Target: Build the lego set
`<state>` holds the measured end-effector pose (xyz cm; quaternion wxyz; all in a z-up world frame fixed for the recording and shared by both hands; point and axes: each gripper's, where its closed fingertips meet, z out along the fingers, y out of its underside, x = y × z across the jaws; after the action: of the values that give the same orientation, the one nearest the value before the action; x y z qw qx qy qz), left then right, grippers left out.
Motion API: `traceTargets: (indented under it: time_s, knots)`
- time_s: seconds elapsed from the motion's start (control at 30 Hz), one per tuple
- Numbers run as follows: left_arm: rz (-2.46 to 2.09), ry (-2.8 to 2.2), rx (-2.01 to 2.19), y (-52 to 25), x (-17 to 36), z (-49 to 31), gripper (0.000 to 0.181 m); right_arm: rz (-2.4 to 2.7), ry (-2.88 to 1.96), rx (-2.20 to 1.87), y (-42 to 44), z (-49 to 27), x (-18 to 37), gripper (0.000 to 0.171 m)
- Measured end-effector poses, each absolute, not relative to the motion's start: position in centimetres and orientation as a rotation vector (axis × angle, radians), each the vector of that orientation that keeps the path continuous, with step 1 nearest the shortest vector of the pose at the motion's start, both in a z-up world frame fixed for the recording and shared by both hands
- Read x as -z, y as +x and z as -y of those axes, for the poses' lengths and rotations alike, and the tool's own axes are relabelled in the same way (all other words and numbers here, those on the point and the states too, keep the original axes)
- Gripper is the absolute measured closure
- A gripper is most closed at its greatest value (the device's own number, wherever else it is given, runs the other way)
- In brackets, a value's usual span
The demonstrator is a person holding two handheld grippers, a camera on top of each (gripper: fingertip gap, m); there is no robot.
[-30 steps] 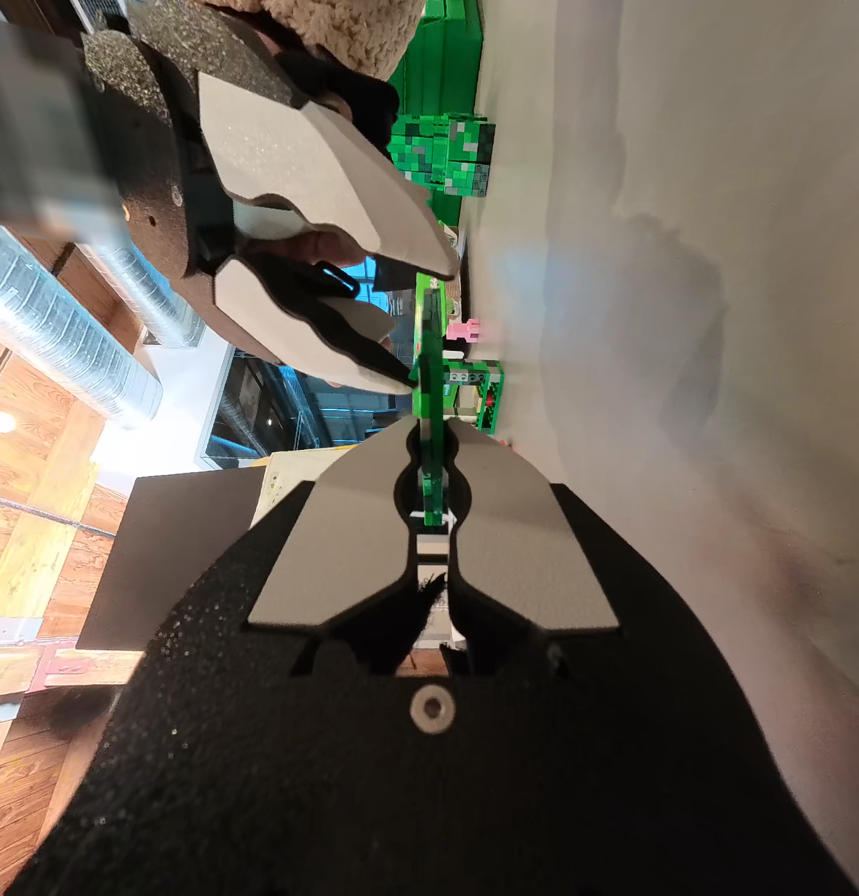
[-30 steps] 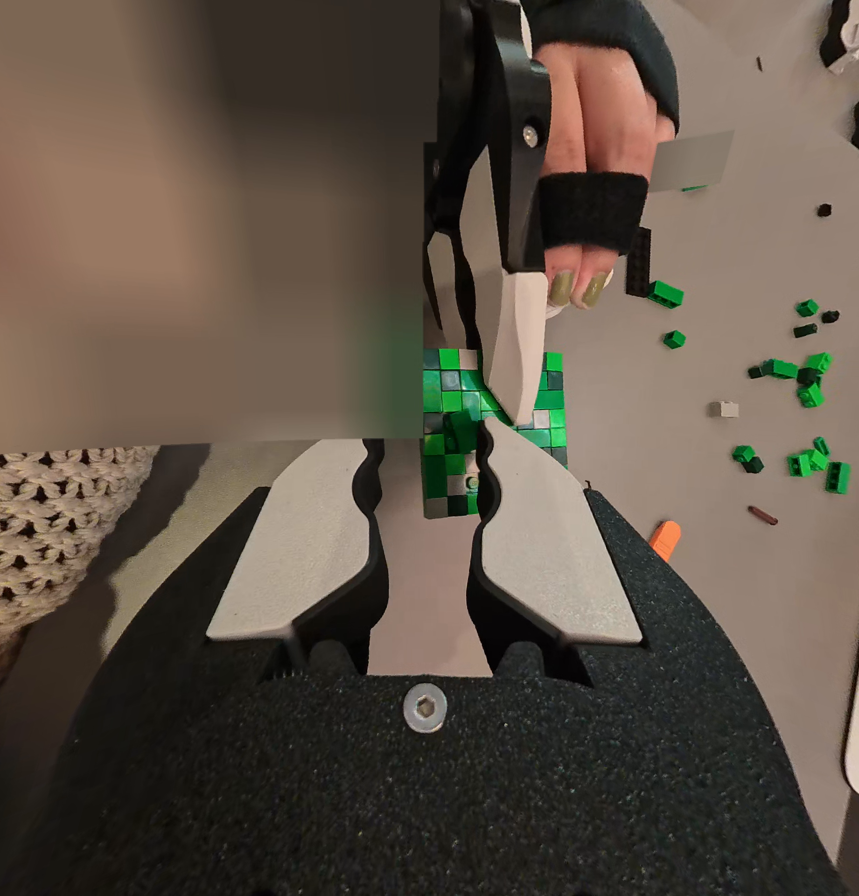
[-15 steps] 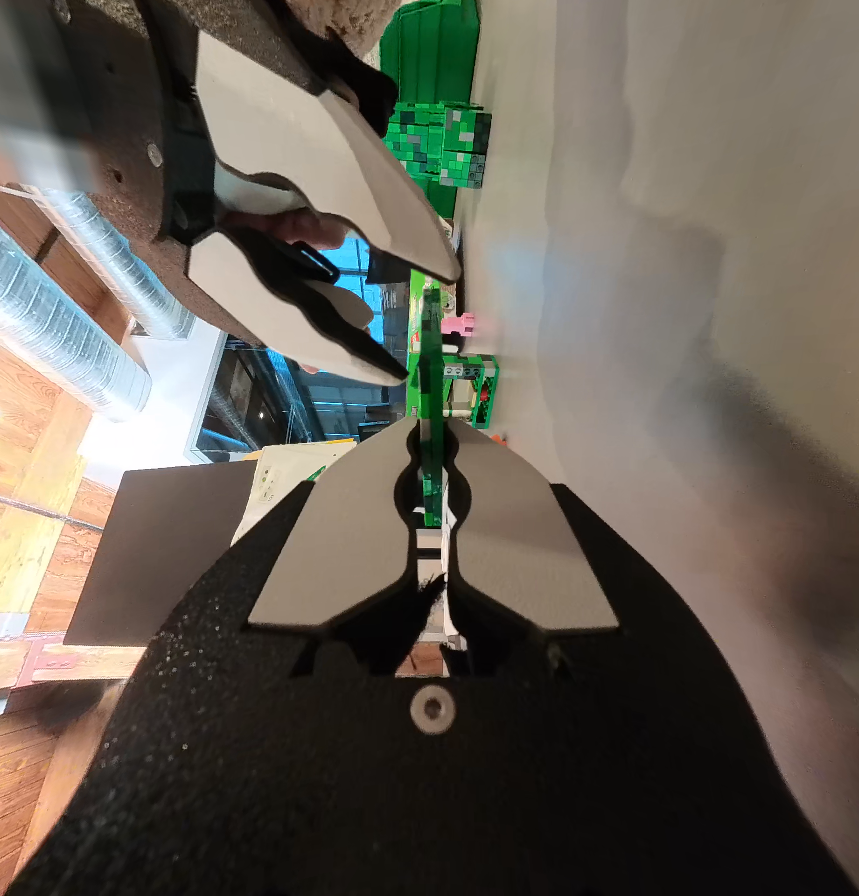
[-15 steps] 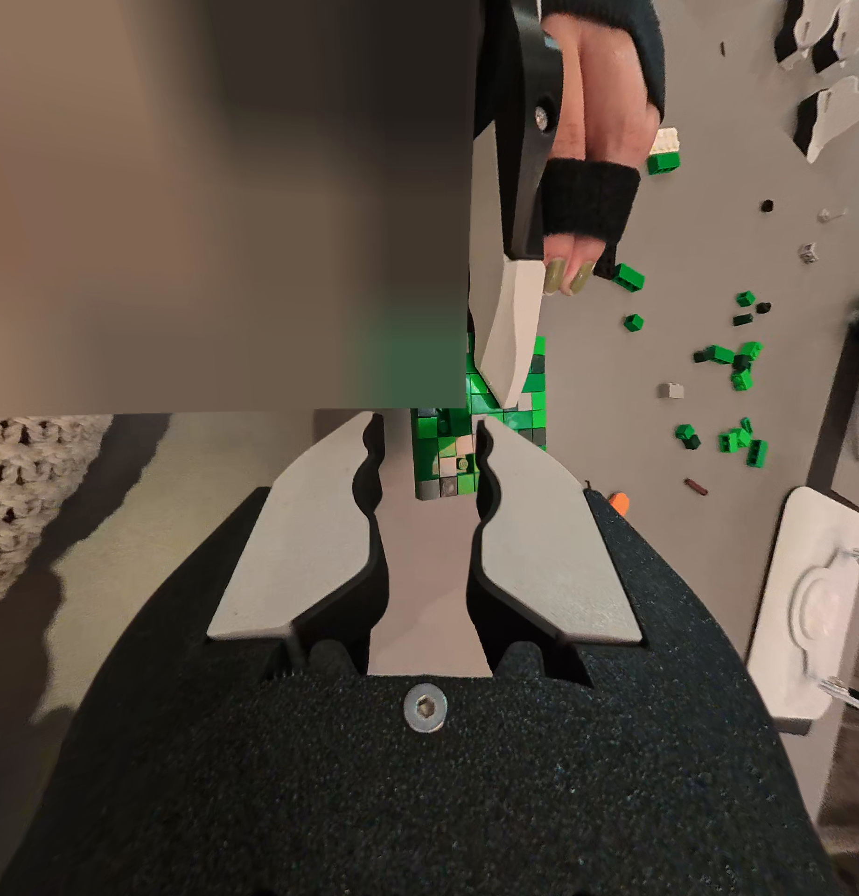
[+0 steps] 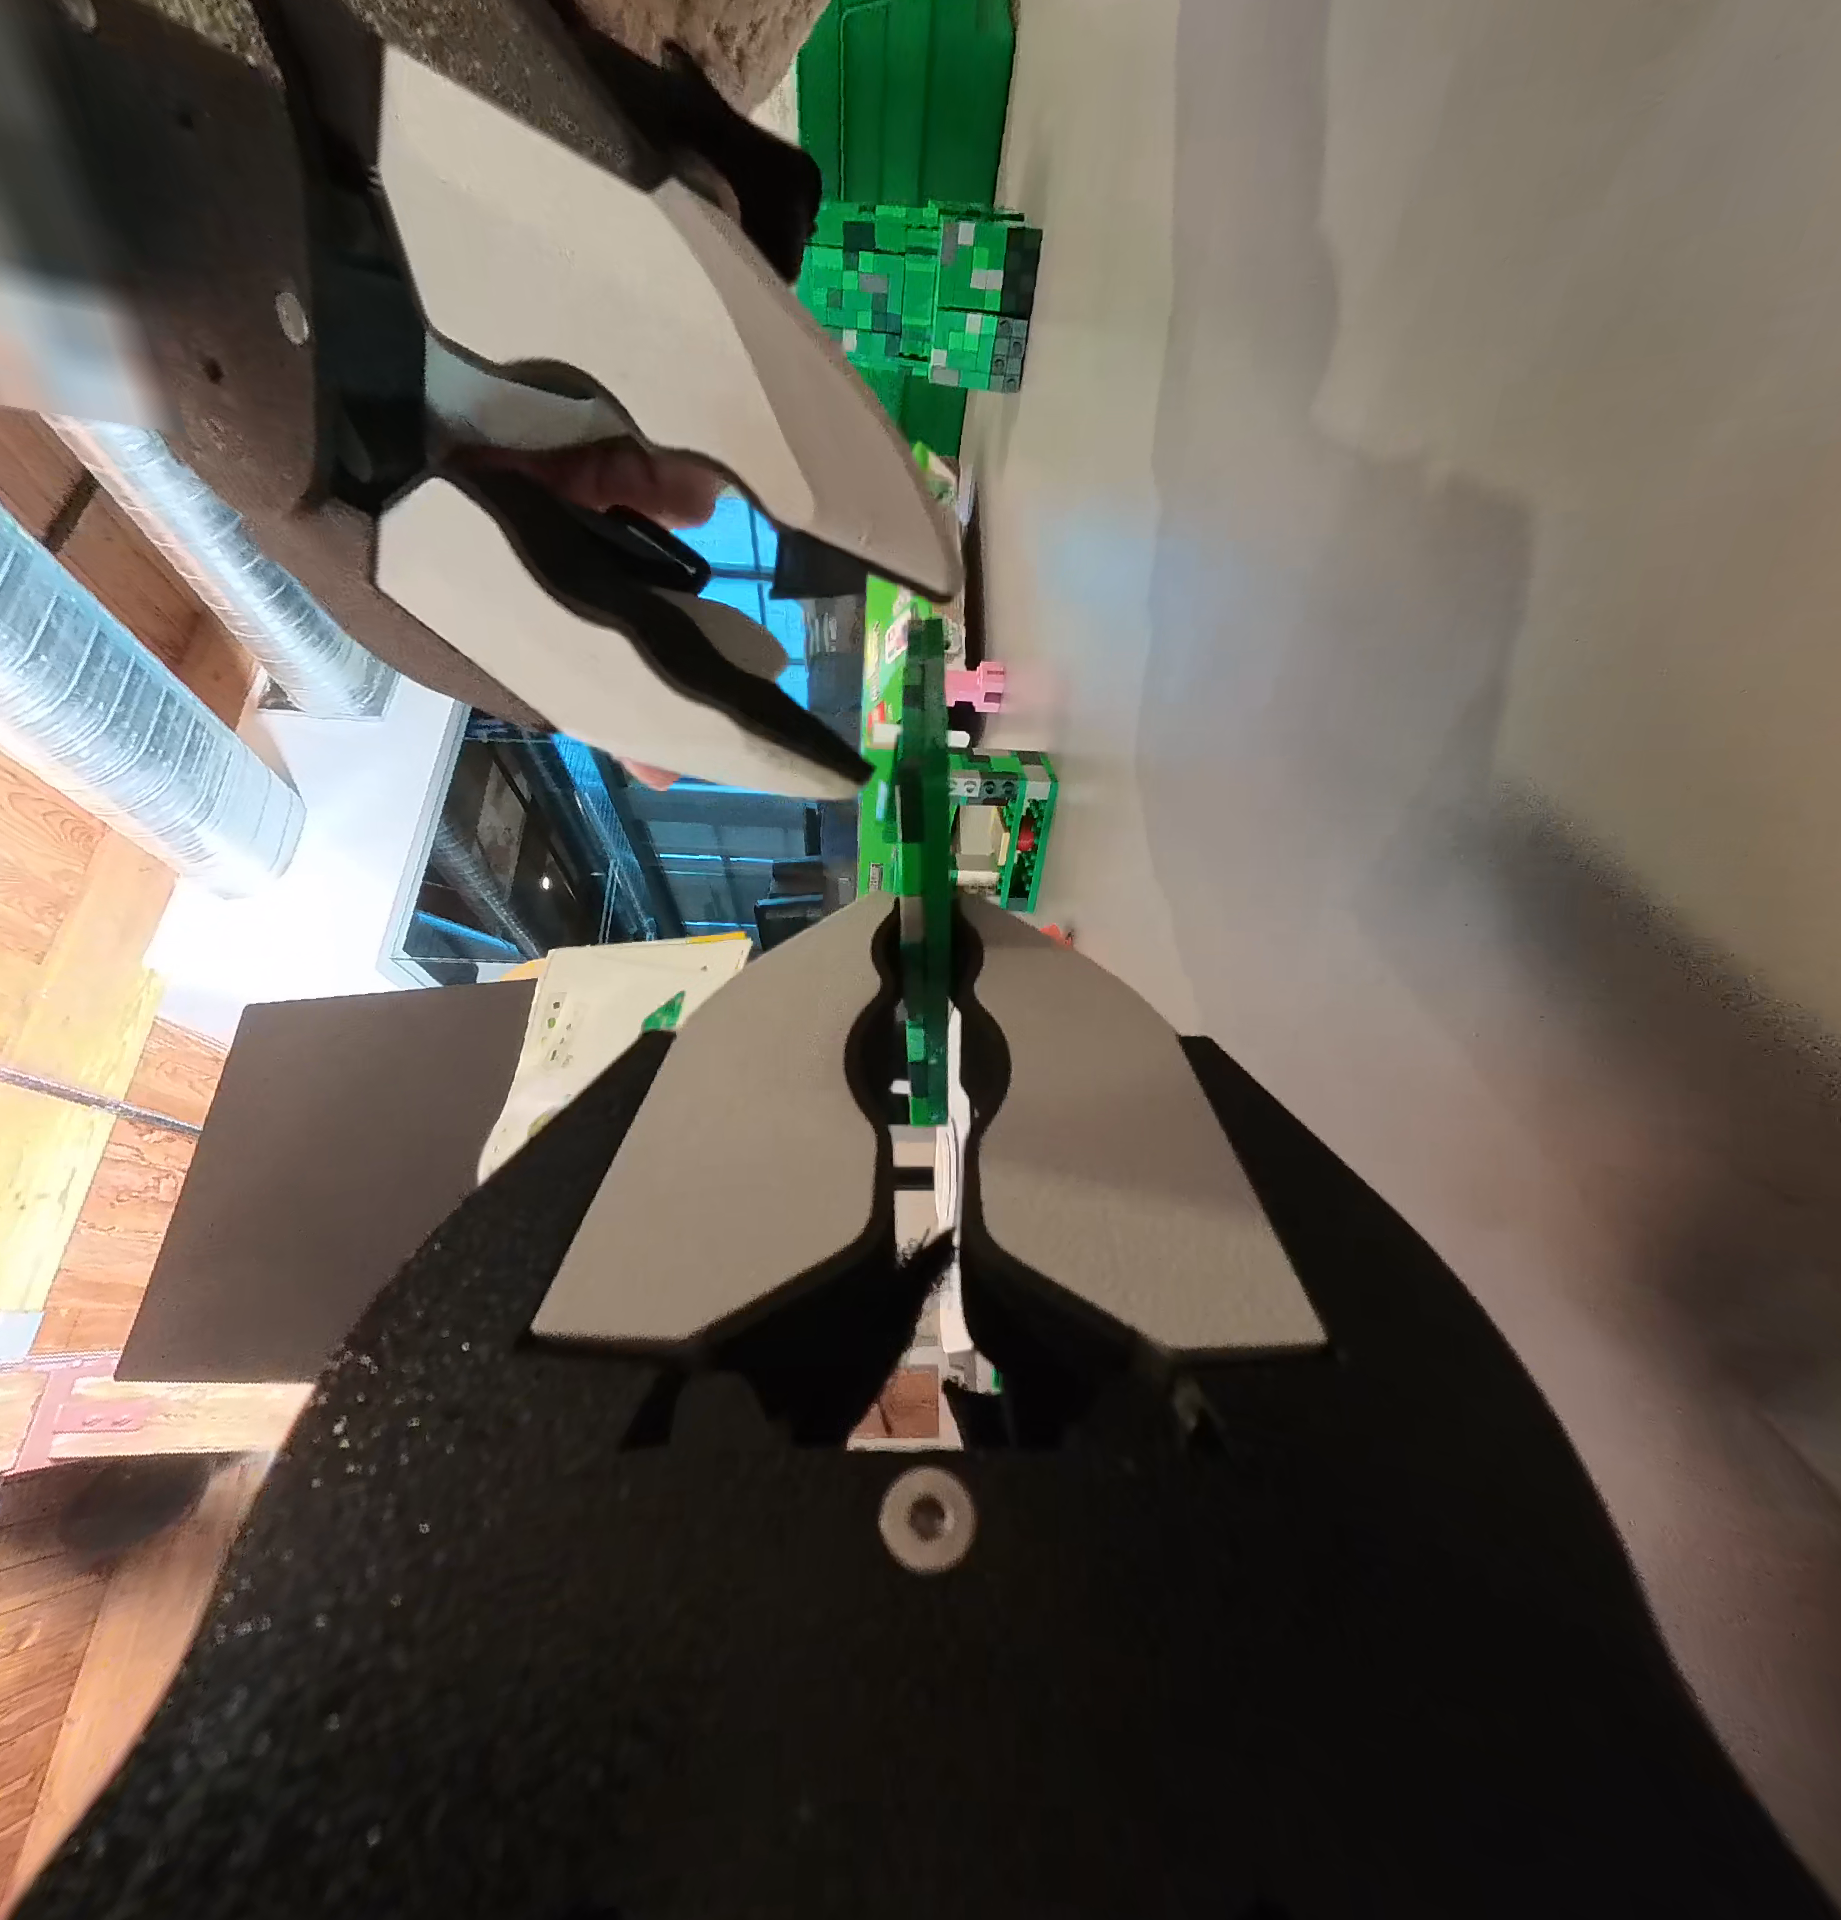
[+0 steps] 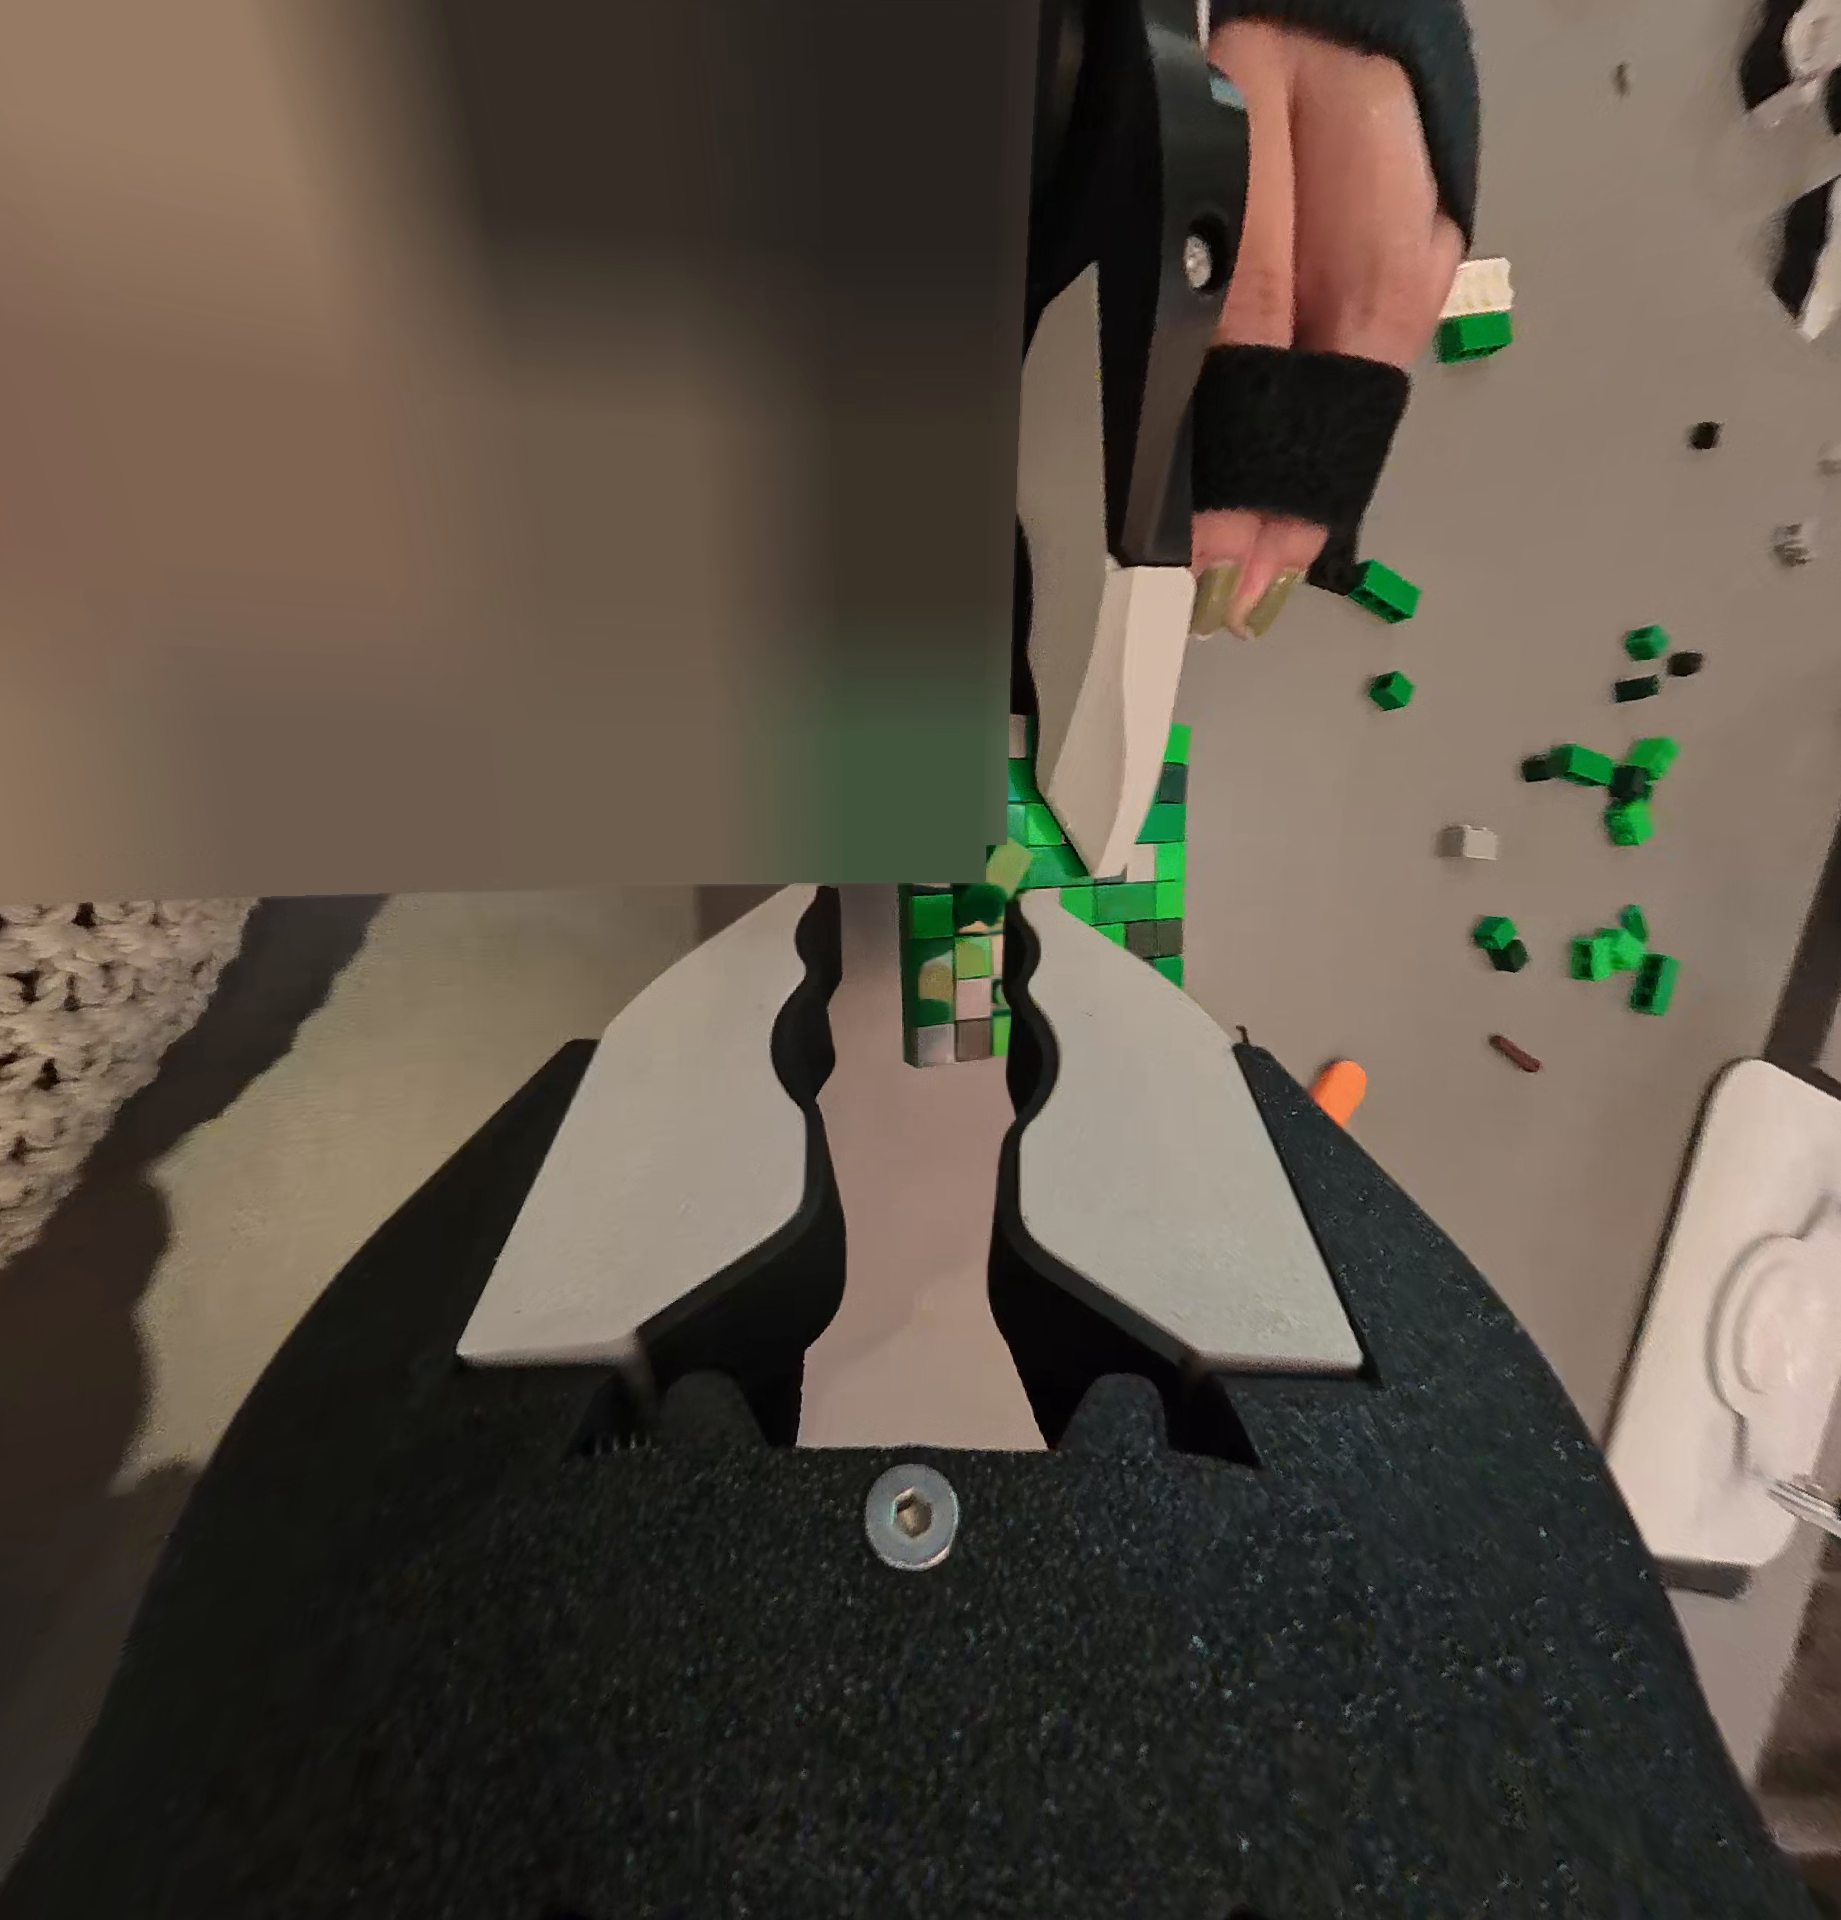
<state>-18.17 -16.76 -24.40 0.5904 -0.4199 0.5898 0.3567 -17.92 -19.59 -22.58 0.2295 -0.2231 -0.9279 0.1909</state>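
Your left gripper [image 5: 924, 940] is clamped on the flat green-mosaic lego panel [image 5: 922, 831], held edge-on above the grey table [image 5: 1415, 520]. Your right gripper [image 6: 916, 914] is parted, with a small green piece [image 6: 1004, 873] at its fingertips touching the panel's face.

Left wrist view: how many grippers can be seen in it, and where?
2. The left gripper, at bottom centre, is shut on the upright green Lego panel. The right gripper is at the upper left, open, with its tips beside the panel.
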Motion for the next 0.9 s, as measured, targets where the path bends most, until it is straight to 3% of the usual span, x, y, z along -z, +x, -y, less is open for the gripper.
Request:
traceTargets:
  time_s: [0.03, 0.53, 0.9]
  knots:
    - [-1.368, -0.986, -0.830, -18.3, 24.4, 16.7, 0.176, 2.516, -0.607, -0.509, -18.3, 19.4, 22.3, 0.142]
    - [-1.280, -1.179, -0.862, -21.2, 24.4, 15.6, 0.176, 2.021, -0.437, 0.088, -21.0, 18.0, 23.8, 0.139]
    - [-1.313, -1.178, -0.826, -20.8, 24.8, 15.8, 0.175, 2.087, -0.468, -0.106, -20.3, 17.6, 24.8, 0.153]
